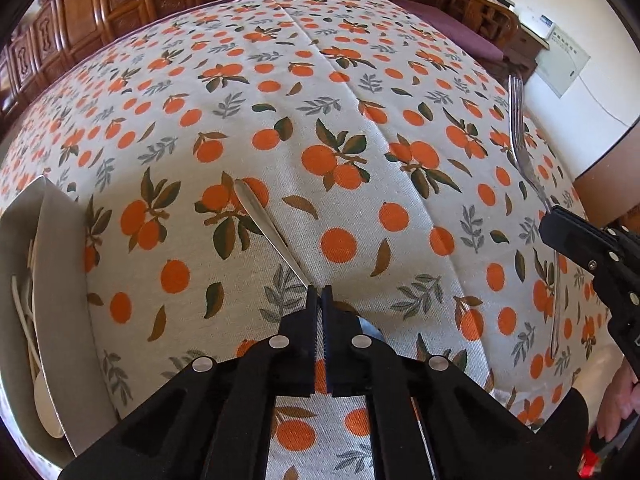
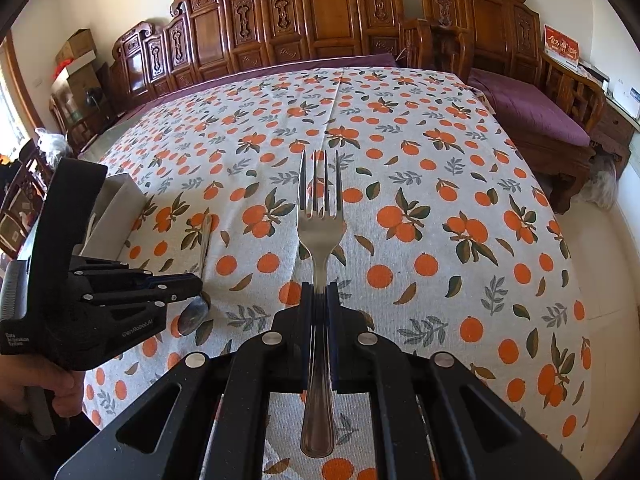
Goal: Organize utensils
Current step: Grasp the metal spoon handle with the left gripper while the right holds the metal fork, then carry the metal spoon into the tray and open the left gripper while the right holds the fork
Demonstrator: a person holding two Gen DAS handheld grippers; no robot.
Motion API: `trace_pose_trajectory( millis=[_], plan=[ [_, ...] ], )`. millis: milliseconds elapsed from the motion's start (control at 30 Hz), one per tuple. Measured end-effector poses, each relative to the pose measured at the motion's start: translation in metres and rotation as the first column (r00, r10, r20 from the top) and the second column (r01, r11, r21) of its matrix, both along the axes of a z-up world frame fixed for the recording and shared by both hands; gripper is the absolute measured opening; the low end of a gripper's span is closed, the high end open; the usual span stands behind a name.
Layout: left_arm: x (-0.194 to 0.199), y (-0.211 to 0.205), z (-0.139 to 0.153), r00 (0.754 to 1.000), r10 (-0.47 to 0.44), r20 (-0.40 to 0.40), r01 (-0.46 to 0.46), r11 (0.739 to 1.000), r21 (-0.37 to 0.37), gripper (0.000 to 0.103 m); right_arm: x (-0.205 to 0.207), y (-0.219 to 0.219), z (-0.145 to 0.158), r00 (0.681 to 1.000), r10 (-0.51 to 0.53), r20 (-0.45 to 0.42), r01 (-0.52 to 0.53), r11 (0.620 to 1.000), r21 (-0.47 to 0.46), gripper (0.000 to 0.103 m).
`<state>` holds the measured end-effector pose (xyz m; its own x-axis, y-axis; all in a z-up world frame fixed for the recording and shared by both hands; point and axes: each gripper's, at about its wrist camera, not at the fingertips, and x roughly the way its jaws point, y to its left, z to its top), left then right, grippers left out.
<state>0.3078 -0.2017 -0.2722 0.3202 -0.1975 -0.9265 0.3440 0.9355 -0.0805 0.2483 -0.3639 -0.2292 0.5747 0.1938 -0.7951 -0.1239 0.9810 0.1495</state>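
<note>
My right gripper [image 2: 320, 286] is shut on a steel fork [image 2: 320, 224], tines pointing away, held above the orange-print tablecloth [image 2: 400, 184]. The fork [image 1: 520, 148] and right gripper [image 1: 560, 216] also show at the right of the left wrist view. My left gripper [image 1: 319, 292] is shut on a steel spoon [image 1: 264, 216] near its bowl, handle pointing away to the left. In the right wrist view the spoon's bowl [image 2: 194, 314] sits just under the left gripper [image 2: 196, 284], touching or just above the cloth.
A white utensil box [image 1: 52, 264] stands at the left table edge with pale utensils inside; it also shows in the right wrist view [image 2: 116, 208]. Carved wooden benches [image 2: 320, 24] with purple cushions ring the table's far side.
</note>
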Motion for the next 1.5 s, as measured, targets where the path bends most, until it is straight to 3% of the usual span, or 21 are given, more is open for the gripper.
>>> trace_pose_trajectory(
  millis=[367, 433, 500, 633, 700, 833, 1067, 1300, 1500],
  plan=[
    [-0.009, 0.023, 0.006, 0.999, 0.031, -0.015, -0.032, 0.999, -0.022, 0.001, 0.000, 0.000, -0.001, 1.000, 0.001, 0.000, -0.001, 1.000, 0.000, 0.008],
    [-0.015, 0.021, 0.013, 1.000, 0.028, -0.002, -0.028, 0.999, -0.032, 0.012, 0.000, 0.000, 0.000, 1.000, 0.001, -0.001, -0.001, 1.000, 0.000, 0.008],
    [-0.022, 0.015, 0.018, 1.000, 0.012, 0.015, -0.011, 0.999, -0.043, 0.040, 0.000, 0.000, -0.001, 1.000, 0.000, -0.003, 0.000, 1.000, 0.000, 0.008],
    [-0.029, 0.001, 0.021, 1.000, -0.014, 0.022, 0.015, 0.999, -0.052, 0.045, 0.001, -0.002, -0.002, 1.000, -0.002, -0.006, 0.002, 1.000, -0.002, 0.008],
    [-0.031, -0.007, 0.019, 0.999, -0.019, 0.032, 0.019, 1.000, -0.012, 0.045, 0.001, -0.003, -0.002, 1.000, -0.003, -0.006, 0.003, 1.000, -0.002, 0.008],
    [-0.040, -0.020, 0.017, 0.993, -0.080, 0.086, 0.076, 0.996, 0.045, 0.045, 0.001, -0.003, -0.002, 1.000, -0.003, -0.004, 0.003, 1.000, -0.001, 0.008],
    [-0.039, -0.020, 0.005, 0.994, -0.084, 0.067, 0.077, 0.992, 0.096, 0.026, 0.000, -0.004, -0.001, 1.000, -0.003, -0.004, 0.003, 1.000, 0.003, 0.008],
    [-0.041, -0.004, 0.010, 0.995, -0.066, 0.077, 0.063, 0.997, 0.049, 0.001, 0.000, -0.003, -0.002, 1.000, 0.002, -0.005, -0.002, 1.000, 0.000, 0.008],
    [-0.046, 0.013, 0.018, 0.994, -0.056, 0.093, 0.053, 0.998, 0.034, 0.001, -0.001, 0.003, -0.003, 1.000, 0.020, -0.005, -0.020, 1.000, -0.008, 0.008]
  ],
)
